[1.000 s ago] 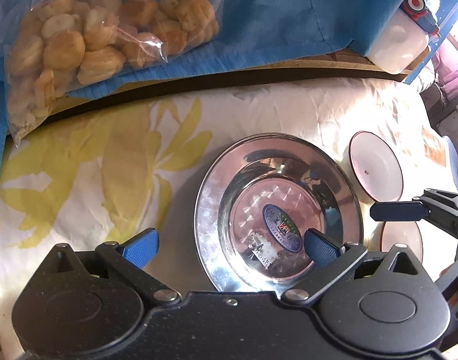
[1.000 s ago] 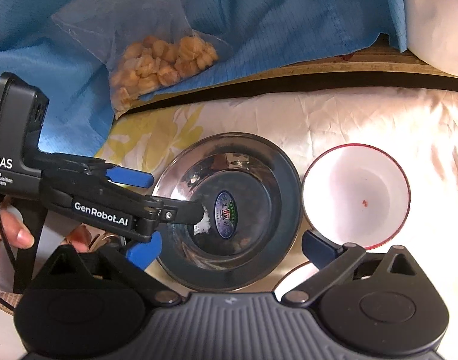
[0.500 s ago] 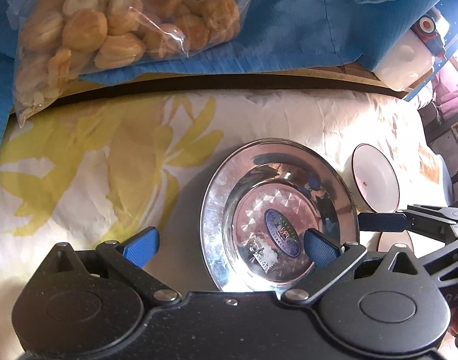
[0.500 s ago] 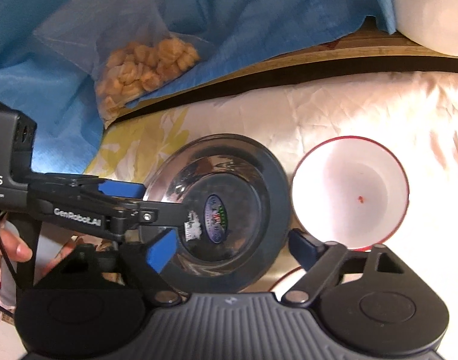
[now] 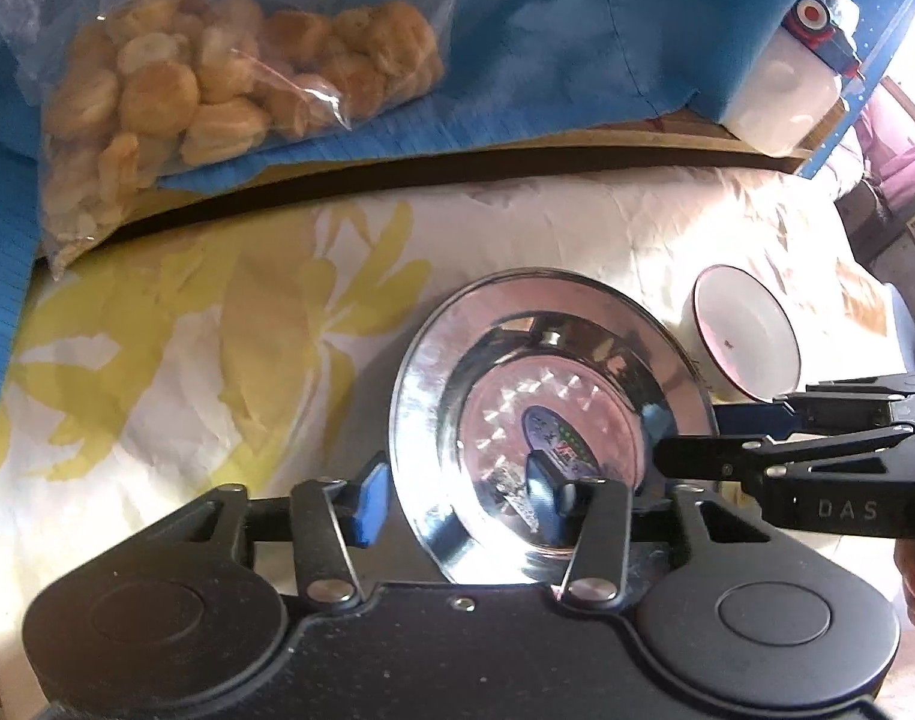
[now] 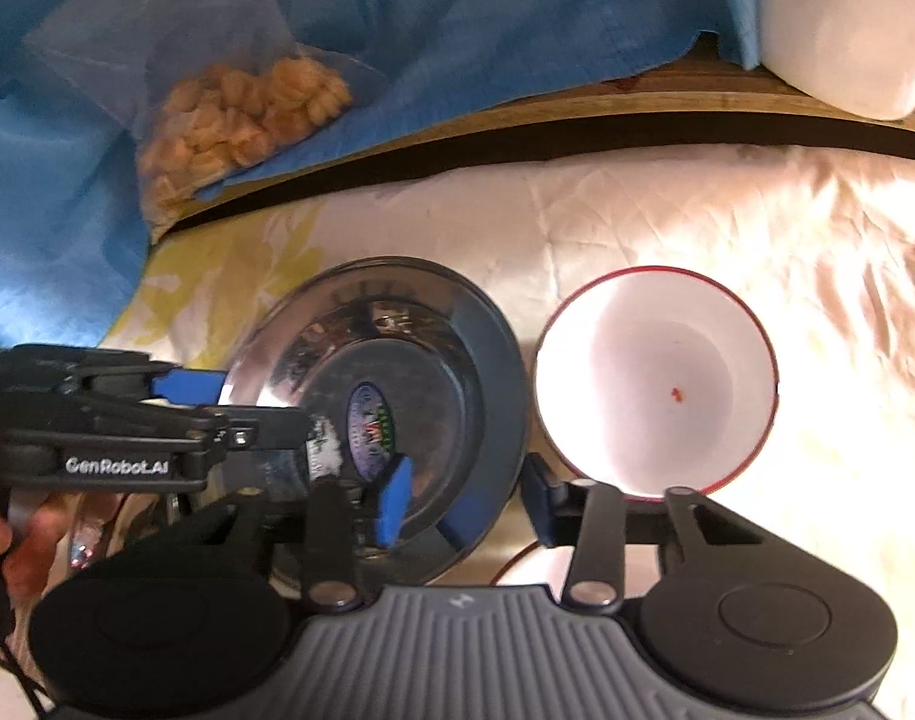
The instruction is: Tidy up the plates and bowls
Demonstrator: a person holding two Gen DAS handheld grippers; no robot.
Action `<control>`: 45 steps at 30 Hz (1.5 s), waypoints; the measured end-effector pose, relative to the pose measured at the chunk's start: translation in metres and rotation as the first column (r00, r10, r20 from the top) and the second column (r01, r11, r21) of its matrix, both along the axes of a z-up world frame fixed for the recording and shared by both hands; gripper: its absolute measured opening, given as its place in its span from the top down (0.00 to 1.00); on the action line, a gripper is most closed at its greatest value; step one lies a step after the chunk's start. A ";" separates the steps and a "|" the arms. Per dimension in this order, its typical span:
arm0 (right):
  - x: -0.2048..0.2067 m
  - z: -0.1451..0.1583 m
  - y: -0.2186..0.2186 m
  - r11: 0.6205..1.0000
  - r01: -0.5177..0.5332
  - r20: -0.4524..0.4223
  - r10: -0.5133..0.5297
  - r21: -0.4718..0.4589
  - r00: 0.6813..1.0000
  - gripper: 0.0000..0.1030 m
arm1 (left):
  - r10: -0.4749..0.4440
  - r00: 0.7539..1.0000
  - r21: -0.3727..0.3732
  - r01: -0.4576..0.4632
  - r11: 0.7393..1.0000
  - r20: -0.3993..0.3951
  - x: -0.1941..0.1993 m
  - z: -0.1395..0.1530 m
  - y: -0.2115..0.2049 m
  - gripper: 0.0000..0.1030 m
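A shiny steel plate (image 5: 547,360) (image 6: 397,348) lies on the flowered cloth. My left gripper (image 5: 457,498) is closing around its near left rim, one blue pad outside the edge, the other over the well. My right gripper (image 6: 466,501) is closing around the plate's right rim in the same way. Neither pair of pads visibly presses on the metal. Each gripper shows in the other's view, the right gripper (image 5: 721,438) and the left gripper (image 6: 241,414). A white bowl (image 5: 745,342) (image 6: 655,384) with a red rim stands just right of the plate. A second red-rimmed bowl (image 6: 535,570) peeks out under my right finger.
A clear bag of biscuits (image 5: 229,96) (image 6: 241,114) lies on blue fabric (image 5: 547,30) on the raised wooden ledge behind. A white container (image 5: 781,102) stands at the back right. A person's hand (image 6: 13,540) holds the left gripper.
Both grippers' jaws have narrowed from wide open, each pair now straddling a rim of the steel plate. The plate and bowls have stayed in place.
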State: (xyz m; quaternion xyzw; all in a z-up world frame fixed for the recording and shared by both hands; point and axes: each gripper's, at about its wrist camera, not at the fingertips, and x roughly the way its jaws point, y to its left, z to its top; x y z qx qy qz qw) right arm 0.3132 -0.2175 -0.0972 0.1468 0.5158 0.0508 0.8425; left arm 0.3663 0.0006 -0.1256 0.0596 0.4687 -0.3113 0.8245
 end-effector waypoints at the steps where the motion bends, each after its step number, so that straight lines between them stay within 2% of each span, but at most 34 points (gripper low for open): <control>1: 0.000 -0.001 -0.001 1.000 0.011 -0.003 -0.011 0.000 1.000 0.64 | 0.012 1.000 -0.006 -0.012 1.000 -0.002 0.000 0.000 0.002 0.62; 6: 0.001 0.003 0.001 0.999 0.037 0.019 -0.037 -0.001 0.999 0.74 | 0.080 0.997 -0.051 -0.081 0.995 -0.020 0.003 0.003 0.020 0.66; 15: 0.003 0.031 0.014 1.000 0.013 0.094 -0.014 0.013 0.996 0.77 | 0.164 0.987 -0.122 -0.161 0.979 0.008 -0.006 0.032 0.057 0.67; 21: 0.002 0.055 0.029 0.998 -0.062 0.121 0.059 0.022 0.991 0.77 | 0.227 0.973 -0.169 -0.219 0.961 0.032 -0.024 0.055 0.087 0.67; 26: -0.004 0.062 0.052 0.990 -0.142 0.123 0.139 0.021 0.983 0.77 | 0.290 0.957 -0.172 -0.281 0.944 0.032 -0.050 0.063 0.111 0.67; 31: -0.014 0.059 0.079 0.975 -0.224 0.103 0.222 0.008 0.970 0.77 | 0.358 0.934 -0.163 -0.351 0.922 0.016 -0.082 0.055 0.133 0.67; 36: -0.024 0.049 0.098 0.957 -0.290 0.072 0.290 -0.008 0.954 0.77 | 0.420 0.907 -0.162 -0.419 0.893 -0.028 -0.113 0.034 0.148 0.67; 45: -0.027 0.040 0.119 0.932 -0.359 0.053 0.361 -0.045 0.931 0.77 | 0.499 0.862 -0.168 -0.507 0.846 -0.087 -0.135 0.004 0.165 0.67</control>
